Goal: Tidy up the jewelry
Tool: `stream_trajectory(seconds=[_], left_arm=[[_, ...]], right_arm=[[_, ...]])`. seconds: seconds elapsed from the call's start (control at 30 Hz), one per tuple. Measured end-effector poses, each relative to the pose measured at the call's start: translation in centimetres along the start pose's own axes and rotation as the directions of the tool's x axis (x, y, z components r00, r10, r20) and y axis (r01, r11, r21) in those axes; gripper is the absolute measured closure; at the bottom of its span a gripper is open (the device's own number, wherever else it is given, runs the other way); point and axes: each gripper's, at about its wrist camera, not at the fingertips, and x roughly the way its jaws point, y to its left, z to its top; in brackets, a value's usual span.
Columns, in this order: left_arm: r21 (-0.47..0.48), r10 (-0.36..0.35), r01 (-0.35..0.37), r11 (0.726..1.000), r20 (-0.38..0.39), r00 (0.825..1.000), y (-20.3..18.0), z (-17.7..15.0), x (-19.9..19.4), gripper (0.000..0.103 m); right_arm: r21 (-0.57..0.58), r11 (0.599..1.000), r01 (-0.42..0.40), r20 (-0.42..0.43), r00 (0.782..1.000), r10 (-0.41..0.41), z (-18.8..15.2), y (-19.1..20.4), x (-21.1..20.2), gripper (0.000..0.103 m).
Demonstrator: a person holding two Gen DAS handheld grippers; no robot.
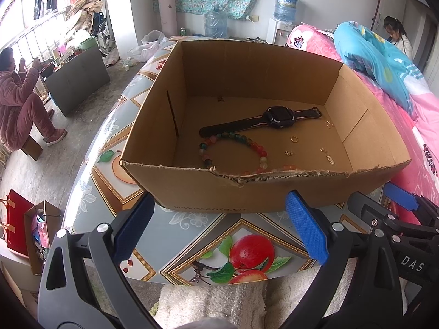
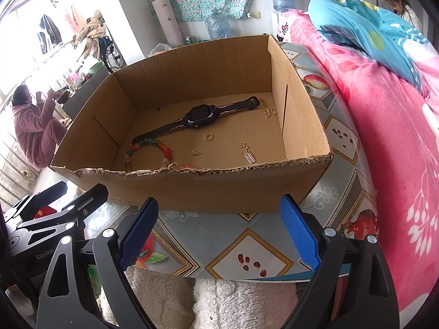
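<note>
An open cardboard box (image 1: 192, 192) (image 2: 219, 189) stands on the fruit-print table. Inside lie a black watch (image 1: 277, 116) (image 2: 200, 116), a coloured bead bracelet (image 1: 241, 139) (image 2: 153, 146), a gold ring (image 1: 293, 138) (image 2: 208, 136), a small gold piece (image 1: 289, 153) (image 2: 196, 152), a gold chain with a tag charm (image 1: 328, 156) (image 2: 248, 153) and gold earrings (image 1: 328, 124) (image 2: 269, 113). My left gripper (image 1: 222, 224) is open and empty in front of the box's near wall. My right gripper (image 2: 219, 230) is open and empty there too, beside the left one.
The table (image 1: 175, 235) (image 2: 247, 257) has its near edge just under the grippers. A bed with pink and blue quilts (image 2: 397, 137) borders the right side. A person in pink (image 1: 19, 104) sits on the floor at the left. Bags (image 1: 30, 227) stand at the table's left.
</note>
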Motion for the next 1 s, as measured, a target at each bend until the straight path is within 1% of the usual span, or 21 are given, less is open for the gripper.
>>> stream_trajectory(seconds=[1.0], left_arm=[[-0.002, -0.002, 0.002, 1.0, -0.003, 1.0, -0.02, 0.02, 0.11, 0.01]], right_arm=[[-0.002, 1.0, -0.008, -0.004, 1.0, 0.008, -0.21, 0.28, 0.13, 0.016]])
